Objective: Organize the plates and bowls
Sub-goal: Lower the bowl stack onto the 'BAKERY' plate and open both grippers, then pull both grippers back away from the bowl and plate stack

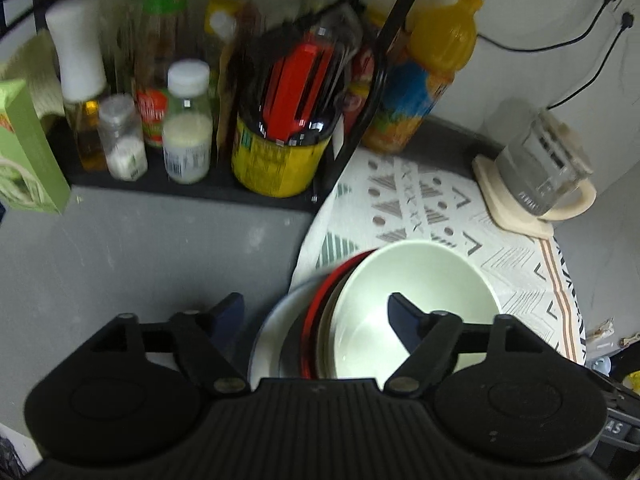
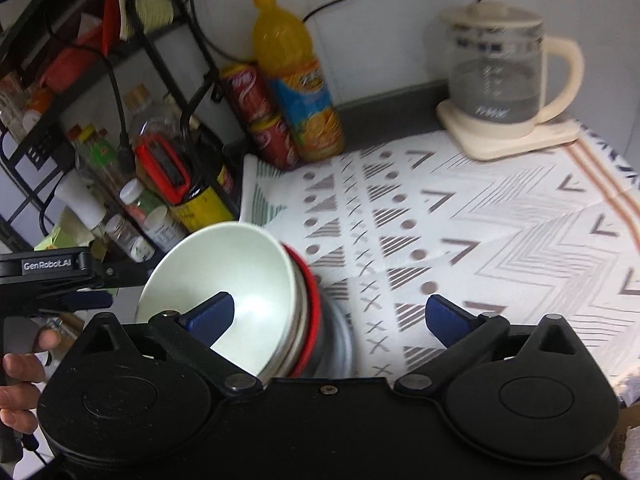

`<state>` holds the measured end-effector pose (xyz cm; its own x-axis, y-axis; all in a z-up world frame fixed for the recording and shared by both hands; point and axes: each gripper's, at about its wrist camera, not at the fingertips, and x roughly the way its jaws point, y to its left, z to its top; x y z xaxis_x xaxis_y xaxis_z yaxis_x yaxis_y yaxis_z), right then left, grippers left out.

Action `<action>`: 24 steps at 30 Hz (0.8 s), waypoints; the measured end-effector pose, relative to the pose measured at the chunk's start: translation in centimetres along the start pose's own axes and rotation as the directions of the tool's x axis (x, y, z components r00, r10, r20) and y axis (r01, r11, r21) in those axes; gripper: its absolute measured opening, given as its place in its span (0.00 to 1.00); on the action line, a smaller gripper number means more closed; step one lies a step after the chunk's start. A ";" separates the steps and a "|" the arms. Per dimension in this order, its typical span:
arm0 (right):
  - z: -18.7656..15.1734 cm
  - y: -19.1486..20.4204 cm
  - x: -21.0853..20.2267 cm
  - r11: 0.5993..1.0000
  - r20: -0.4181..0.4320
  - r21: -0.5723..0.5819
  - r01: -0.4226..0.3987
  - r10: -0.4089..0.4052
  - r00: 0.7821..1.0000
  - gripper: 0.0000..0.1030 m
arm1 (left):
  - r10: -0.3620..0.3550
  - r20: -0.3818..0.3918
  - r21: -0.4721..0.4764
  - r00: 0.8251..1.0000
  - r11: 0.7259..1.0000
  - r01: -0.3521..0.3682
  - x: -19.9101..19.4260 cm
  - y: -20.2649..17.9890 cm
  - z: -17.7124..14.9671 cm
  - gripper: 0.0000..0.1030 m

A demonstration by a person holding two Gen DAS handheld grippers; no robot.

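**Nested dishes tilted over the patterned cloth**

A pale green ceramic bowl (image 1: 416, 300) sits innermost in a tilted stack, inside a red-rimmed dish (image 1: 320, 308) and a grey metal plate (image 1: 272, 336), at 6 o'clock in the left view, over the white geometric-patterned cloth (image 1: 440, 208) on the grey counter (image 1: 140, 248). The left hand-held gripper (image 1: 316, 312) stands wide, one finger inside the bowl. The right hand-held gripper (image 2: 330, 316) is wide too, straddling the stack. At 12 o'clock, a yellow tin (image 1: 276, 164) holds a red-and-black tool.

bowls: one white (image 1: 416, 296) on top, at least three under | kettle (image 2: 504, 76): one | orange bottle (image 2: 296, 80): one | red cans (image 2: 260, 116): two
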<state>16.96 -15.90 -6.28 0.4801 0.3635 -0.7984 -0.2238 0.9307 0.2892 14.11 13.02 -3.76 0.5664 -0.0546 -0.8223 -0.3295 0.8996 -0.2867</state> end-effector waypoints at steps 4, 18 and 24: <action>-0.4 -1.2 -2.1 0.999 0.050 0.025 0.031 -0.032 0.998 1.00 | 0.007 0.026 -0.014 1.000 1.000 -0.007 -1.5 -0.5 -0.3 0.81; -5.0 -4.1 -9.3 0.994 0.141 0.083 0.077 -0.088 0.986 1.00 | 0.000 0.090 0.042 0.996 0.999 -0.003 -6.0 -2.5 -4.6 0.88; -6.6 -4.4 -11.7 0.993 0.169 0.085 0.080 -0.093 0.981 1.00 | -0.012 0.106 0.067 0.994 0.998 0.005 -8.3 -3.1 -6.6 0.91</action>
<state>6.71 -24.51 -1.66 0.6352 0.2764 -0.7212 -0.1118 0.9569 0.2682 5.38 7.83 0.73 0.6473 -0.0190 -0.7620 -0.2750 0.9265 -0.2568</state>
